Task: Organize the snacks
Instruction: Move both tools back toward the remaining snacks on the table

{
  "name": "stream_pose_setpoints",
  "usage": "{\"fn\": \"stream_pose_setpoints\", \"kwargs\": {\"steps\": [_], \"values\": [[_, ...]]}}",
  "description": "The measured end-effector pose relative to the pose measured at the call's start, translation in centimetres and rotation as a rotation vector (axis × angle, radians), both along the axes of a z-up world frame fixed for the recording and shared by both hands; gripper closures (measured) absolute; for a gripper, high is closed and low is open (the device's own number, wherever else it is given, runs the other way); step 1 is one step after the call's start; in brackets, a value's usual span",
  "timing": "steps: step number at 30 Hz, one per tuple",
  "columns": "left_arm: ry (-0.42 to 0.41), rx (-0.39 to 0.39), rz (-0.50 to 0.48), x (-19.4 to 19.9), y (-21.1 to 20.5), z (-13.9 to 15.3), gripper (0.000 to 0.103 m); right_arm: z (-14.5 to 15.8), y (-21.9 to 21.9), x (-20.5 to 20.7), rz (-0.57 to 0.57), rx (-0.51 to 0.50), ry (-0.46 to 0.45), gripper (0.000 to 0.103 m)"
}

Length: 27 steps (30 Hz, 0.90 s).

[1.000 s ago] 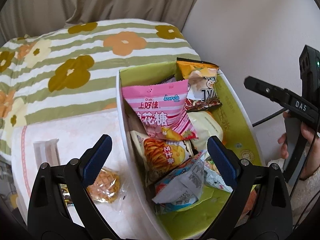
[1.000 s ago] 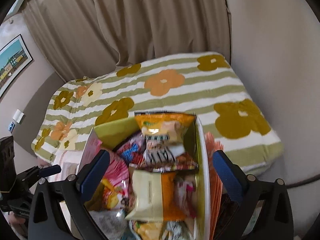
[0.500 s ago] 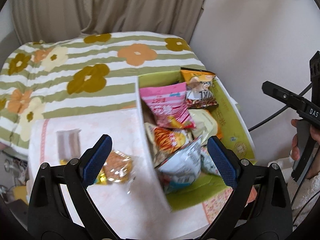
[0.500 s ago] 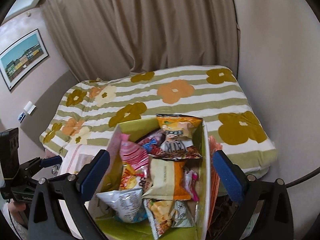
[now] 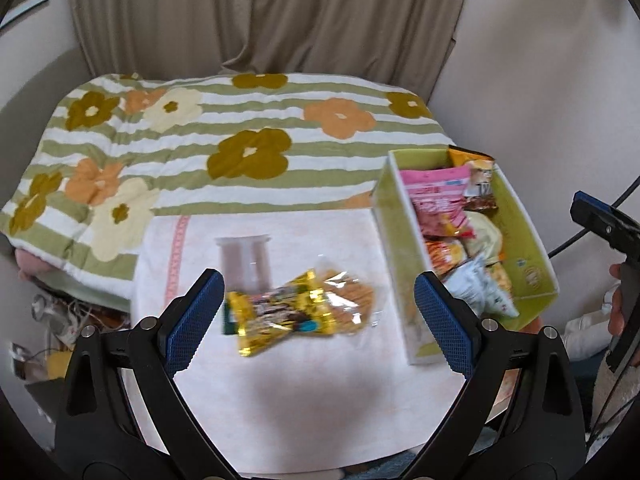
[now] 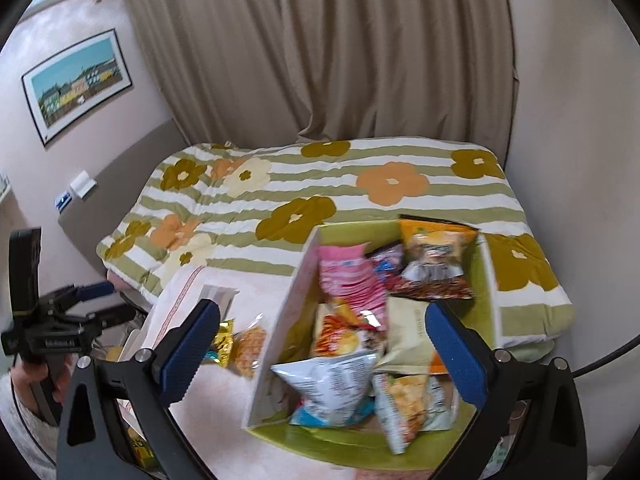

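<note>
From above the worktop (image 5: 280,392), draped in a pale pink cloth, I hold my left tool (image 5: 318,314) with its blue pads spread wide and nothing between them, poised over the snacks not yet put away. A gold foil packet (image 5: 276,312) lies there, touching and partly overlapping a clear bag of round crackers (image 5: 352,300), with a pale, clear-wrapped packet (image 5: 244,260) just behind them. To their right stands the green-lined box (image 5: 532,240), already crowded with snacks: a pink bag (image 5: 436,192) and an orange bag (image 5: 472,164) propped at the far end, a white-and-blue bag (image 5: 480,292) lying nearer me, and more packets wedged between. My right tool (image 6: 322,354) hangs over that box, its jaws likewise standing wide and gripping nothing; from its view the near white wall of the box (image 6: 280,336) divides the packed snacks from the loose ones on the cloth. A bed with a green-striped flowered cover (image 5: 248,152) runs behind the worktop, beige curtains (image 5: 280,16) beyond it. By my reading the sorting is well along, most of the snacks being in the box, and three pieces are left outside it, so far as the views show. The box looks nearly full, so I judge that finding room for the last of them may be the awkward part.
</note>
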<state>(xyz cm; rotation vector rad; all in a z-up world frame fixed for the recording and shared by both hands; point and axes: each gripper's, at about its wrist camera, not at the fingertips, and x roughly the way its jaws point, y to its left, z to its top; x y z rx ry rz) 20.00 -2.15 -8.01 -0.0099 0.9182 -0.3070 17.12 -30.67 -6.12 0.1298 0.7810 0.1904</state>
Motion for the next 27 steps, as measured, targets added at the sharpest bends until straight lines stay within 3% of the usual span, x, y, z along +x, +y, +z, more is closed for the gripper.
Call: {"fn": "stream_pose_setpoints", "kwargs": {"steps": [9,13,21,27], "values": [[0.054,0.013,-0.135,1.3,6.8,-2.5,0.007,-2.8,9.3,0.6,-0.073,0.049,0.062,0.001],[0.105,-0.016,-0.162,2.8,9.9,-4.2,0.007,-4.8,12.3,0.9,-0.119,0.088,0.097,0.001],[0.178,-0.031,-0.156,5.6,14.3,-8.6,0.007,-11.7,17.3,1.8,-0.236,0.161,0.226,0.001],[0.256,-0.052,-0.121,7.4,15.9,-12.9,0.007,-17.8,20.8,3.0,-0.249,0.229,0.319,0.001]]}}
